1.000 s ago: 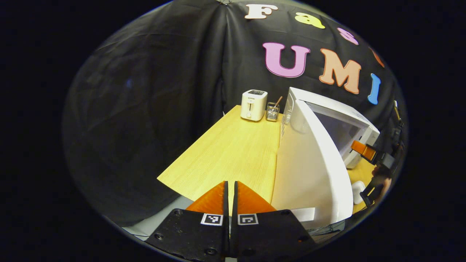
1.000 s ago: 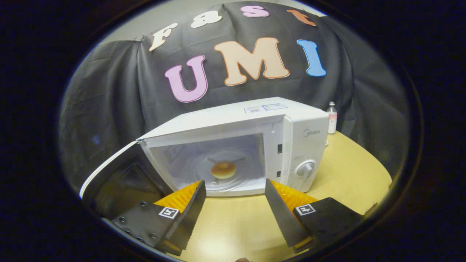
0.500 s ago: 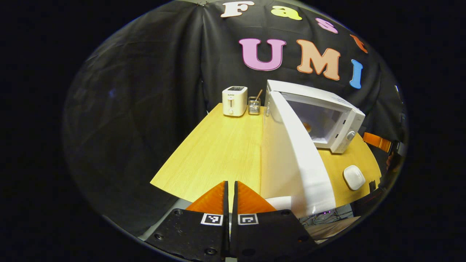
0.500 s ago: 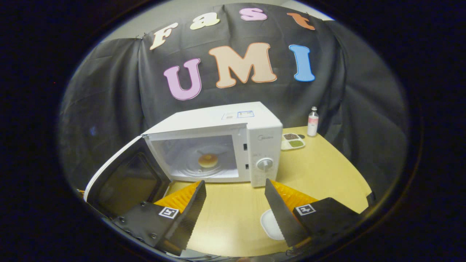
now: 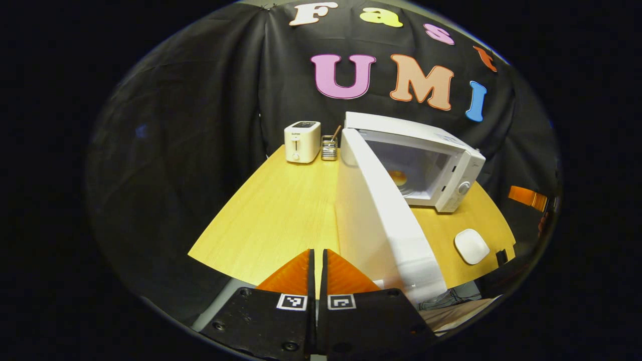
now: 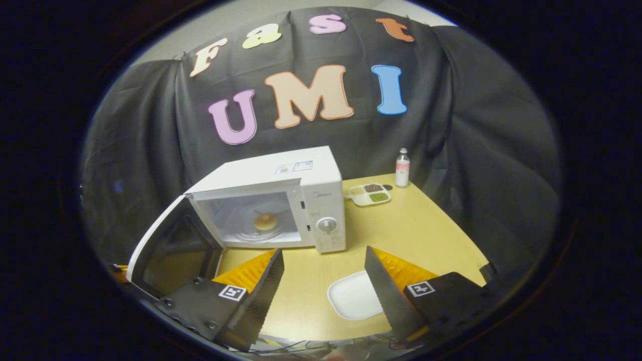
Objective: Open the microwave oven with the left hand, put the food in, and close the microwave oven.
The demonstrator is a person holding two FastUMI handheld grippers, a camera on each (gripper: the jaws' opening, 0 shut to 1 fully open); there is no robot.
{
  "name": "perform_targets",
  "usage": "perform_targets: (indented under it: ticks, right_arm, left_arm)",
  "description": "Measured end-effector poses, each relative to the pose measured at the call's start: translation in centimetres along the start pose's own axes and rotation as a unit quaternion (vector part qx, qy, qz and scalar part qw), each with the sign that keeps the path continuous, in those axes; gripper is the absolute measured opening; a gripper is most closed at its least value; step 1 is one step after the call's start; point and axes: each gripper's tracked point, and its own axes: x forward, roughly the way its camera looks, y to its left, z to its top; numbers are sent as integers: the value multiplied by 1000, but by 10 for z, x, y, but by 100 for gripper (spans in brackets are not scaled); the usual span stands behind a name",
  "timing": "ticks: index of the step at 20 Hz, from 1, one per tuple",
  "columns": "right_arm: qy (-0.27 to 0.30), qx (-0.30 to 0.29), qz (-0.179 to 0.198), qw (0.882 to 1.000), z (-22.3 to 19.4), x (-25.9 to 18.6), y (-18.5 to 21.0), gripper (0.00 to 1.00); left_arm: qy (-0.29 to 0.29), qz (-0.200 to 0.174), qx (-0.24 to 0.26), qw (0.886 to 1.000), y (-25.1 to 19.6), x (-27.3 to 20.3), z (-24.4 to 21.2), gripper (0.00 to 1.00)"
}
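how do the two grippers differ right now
The left gripper has its fingers pressed together, empty, aimed at the table's near edge beside the open microwave door. The right gripper is spread wide, a white plate showing between its fingers. Both hold nothing.

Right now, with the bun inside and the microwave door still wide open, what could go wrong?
The door swings far out past the table edge, so an arm passing by might bump it. The left hand-held gripper is shut and sits beside the door's edge; a careless push could slam it or shove the microwave. The white plate lies near the front edge and could get knocked off.
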Motion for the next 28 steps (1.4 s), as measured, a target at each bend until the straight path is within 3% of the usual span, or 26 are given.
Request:
perform_targets:
  ticks: [2, 3, 10, 11, 18, 19, 21, 22, 28]
  right_arm:
    - [3, 2, -7, 1000, 0, -4, -11, 92]
    - [5, 1, -11, 1000, 1, -5, -17, 100]
    - [19, 0, -34, 999, 1, -12, -58, 100]
    - [21, 0, -37, 999, 0, -11, -65, 92]
    - [33, 13, -63, 997, -6, -7, -100, 92]
    - [34, 13, -64, 997, -6, -6, -104, 100]
    - [36, 12, -66, 997, -6, -4, -111, 100]
    - [35, 15, -68, 997, -5, -3, -115, 92]
    - [29, 43, -68, 996, 1, 3, -128, 92]
  left_arm:
    - [6, -19, -1, 1000, -20, 3, 1, 1]
    - [8, -30, 0, 1000, -31, 5, 3, 1]
    - [21, -82, 21, 996, -84, 9, 14, 1]
    - [21, -89, 27, 995, -92, 12, 18, 1]
    - [15, -133, 43, 990, -148, 37, 42, 1]
    - [11, -139, 42, 989, -157, 41, 47, 1]
    - [5, -148, 45, 988, -181, 55, 55, 1]
    - [0, -152, 48, 987, -189, 60, 60, 1]
    - [-8, -186, 42, 982, -238, 86, 73, 1]
